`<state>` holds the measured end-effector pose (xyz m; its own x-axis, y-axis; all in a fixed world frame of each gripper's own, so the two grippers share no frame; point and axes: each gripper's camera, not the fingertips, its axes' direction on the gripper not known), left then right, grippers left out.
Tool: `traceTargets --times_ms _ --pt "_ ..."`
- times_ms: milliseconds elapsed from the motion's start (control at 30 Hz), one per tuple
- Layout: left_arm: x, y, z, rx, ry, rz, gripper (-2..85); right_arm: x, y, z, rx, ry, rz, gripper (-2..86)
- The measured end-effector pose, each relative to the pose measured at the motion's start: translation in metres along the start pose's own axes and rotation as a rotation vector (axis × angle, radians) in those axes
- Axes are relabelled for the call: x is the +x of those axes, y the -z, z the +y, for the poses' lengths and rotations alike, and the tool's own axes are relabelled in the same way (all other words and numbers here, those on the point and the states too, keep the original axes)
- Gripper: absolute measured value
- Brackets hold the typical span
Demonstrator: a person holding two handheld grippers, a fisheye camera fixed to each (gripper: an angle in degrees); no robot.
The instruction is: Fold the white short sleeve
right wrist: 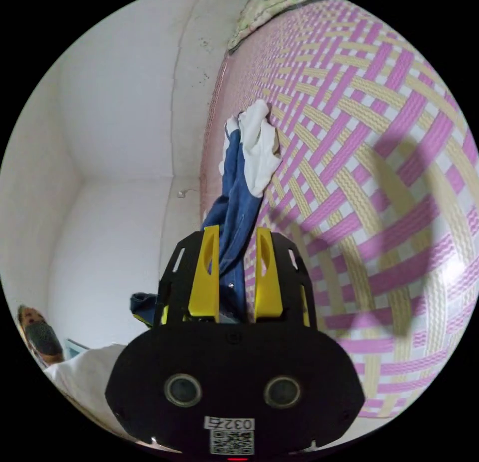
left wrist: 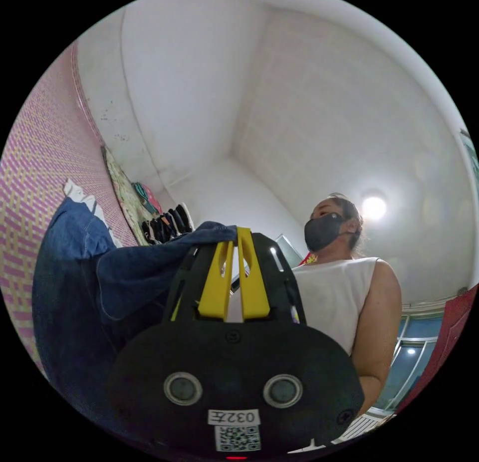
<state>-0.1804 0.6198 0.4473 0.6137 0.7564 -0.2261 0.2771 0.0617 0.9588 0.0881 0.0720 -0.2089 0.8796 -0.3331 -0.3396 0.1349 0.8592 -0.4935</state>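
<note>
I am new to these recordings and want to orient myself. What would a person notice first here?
Blue denim garment hangs between the right gripper jaws, white cloth at its far end, against a pink-and-yellow woven mat. In the left gripper view, the left gripper pinches denim too, with a person behind.

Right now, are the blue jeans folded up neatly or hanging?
Hanging, not folded. The blue jeans stretch up from the woven mat between the right gripper's yellow jaws, and the left gripper pinches another bunched part.

Denim garment (right wrist: 234,217) runs right through my right claw (right wrist: 238,242), woven mat (right wrist: 379,192) close beside it. Open air toward the white walls (right wrist: 115,132). Left claw (left wrist: 234,237): denim draped over its tips, person's torso (left wrist: 334,302) just beyond.
</note>
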Motion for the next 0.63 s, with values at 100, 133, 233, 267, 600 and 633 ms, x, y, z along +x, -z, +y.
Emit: traceTargets --times_ms 100,133,233,267,600,633 --pt "0.011 0.018 0.007 0.013 -0.03 -0.014 -0.8 0.032 -0.001 -0.009 0.018 -0.119 -0.094 12.3" --pt "0.016 0.023 0.009 0.018 -0.047 -0.015 -0.8 0.042 -0.004 -0.013 0.018 -0.168 -0.094 12.6" --pt "0.03 0.031 0.013 0.029 -0.105 -0.008 -0.8 0.056 -0.015 -0.022 0.02 -0.233 -0.06 12.1" --pt "0.036 0.033 0.014 0.033 -0.129 0.0 -0.8 0.058 -0.019 -0.026 0.031 -0.247 -0.058 12.0" --pt "0.058 0.022 0.015 0.028 -0.243 0.009 -0.9 0.089 -0.041 -0.048 0.138 -0.421 -0.262 1.2" --pt "0.056 0.018 0.015 0.032 -0.248 0.028 -0.9 0.091 -0.027 -0.048 0.202 -0.423 -0.313 0.5"
